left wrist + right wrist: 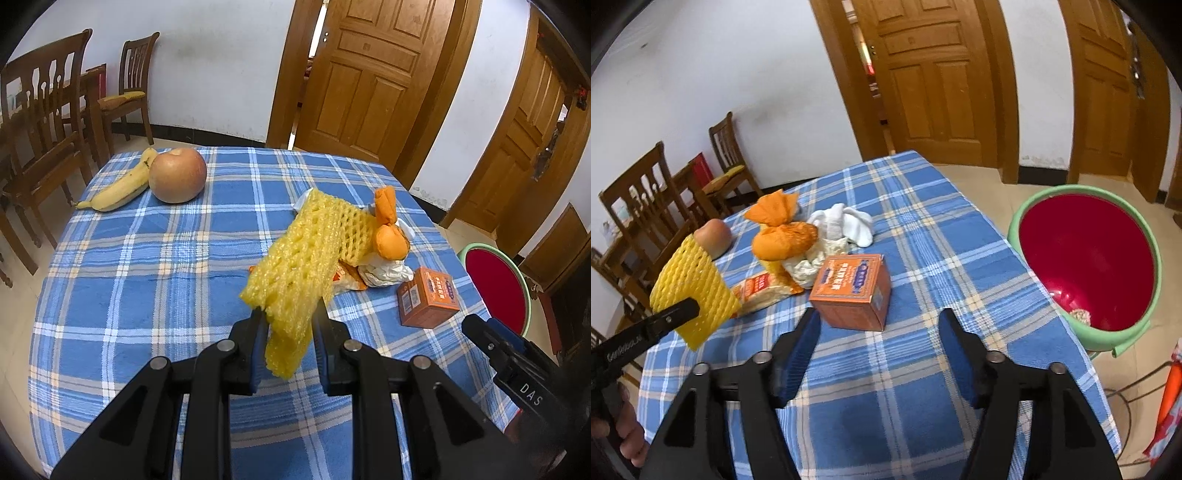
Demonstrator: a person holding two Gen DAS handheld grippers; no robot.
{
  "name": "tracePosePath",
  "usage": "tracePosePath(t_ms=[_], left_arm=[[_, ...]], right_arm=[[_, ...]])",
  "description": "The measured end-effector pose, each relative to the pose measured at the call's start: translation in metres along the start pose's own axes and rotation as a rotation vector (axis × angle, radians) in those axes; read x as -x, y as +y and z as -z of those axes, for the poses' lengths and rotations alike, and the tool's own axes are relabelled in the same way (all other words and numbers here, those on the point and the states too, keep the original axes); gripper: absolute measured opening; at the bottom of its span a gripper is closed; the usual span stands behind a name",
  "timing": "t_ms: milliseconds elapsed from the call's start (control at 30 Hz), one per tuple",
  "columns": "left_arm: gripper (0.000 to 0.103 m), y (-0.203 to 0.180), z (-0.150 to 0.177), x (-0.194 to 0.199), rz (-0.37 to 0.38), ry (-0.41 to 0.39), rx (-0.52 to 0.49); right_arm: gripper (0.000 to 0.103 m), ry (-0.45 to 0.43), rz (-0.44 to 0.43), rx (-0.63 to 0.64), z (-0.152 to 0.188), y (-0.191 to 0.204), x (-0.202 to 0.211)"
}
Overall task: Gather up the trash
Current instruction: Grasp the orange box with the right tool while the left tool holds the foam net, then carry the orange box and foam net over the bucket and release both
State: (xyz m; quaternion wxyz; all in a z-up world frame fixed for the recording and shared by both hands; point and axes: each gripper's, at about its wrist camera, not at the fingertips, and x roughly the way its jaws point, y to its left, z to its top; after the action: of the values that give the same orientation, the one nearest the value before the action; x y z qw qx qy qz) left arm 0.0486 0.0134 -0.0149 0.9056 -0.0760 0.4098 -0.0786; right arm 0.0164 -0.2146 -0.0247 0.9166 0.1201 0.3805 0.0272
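Left hand-held gripper clamps yellow foam netting; right hand-held gripper gapes apart over the blue-checked bench, wooden doors behind, perhaps ajar.

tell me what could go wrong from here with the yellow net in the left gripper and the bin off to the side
1. The yellow foam net is pinched only near one end by the left gripper; the long, floppy rest could snag the orange bag or slip free on the way.
2. The bin stands beyond the table edge, so a short drop may land on the floor.
3. The right gripper, open and empty, sits near the orange box and could nudge it.
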Motion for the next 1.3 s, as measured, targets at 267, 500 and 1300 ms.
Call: tracePosePath(t_ms=[267,500,1300], left_arm=[[0.022,0.003,-0.002,-0.007,0.009,0.009,0.002],[0.022,0.007,-0.002,-0.01,0.024,0.008,0.009],[0.022,-0.055,-0.022,0.004,0.128,-0.024,-0.086]], right_arm=[[0.073,0.036,0.007,0.032,-0.002,0.013,-0.019],[0.073,0.061,0.02,0.063,-0.006,0.028,-0.04],[0.053,0.002,0.022,-0.007,-0.016,-0.016,-0.003]])
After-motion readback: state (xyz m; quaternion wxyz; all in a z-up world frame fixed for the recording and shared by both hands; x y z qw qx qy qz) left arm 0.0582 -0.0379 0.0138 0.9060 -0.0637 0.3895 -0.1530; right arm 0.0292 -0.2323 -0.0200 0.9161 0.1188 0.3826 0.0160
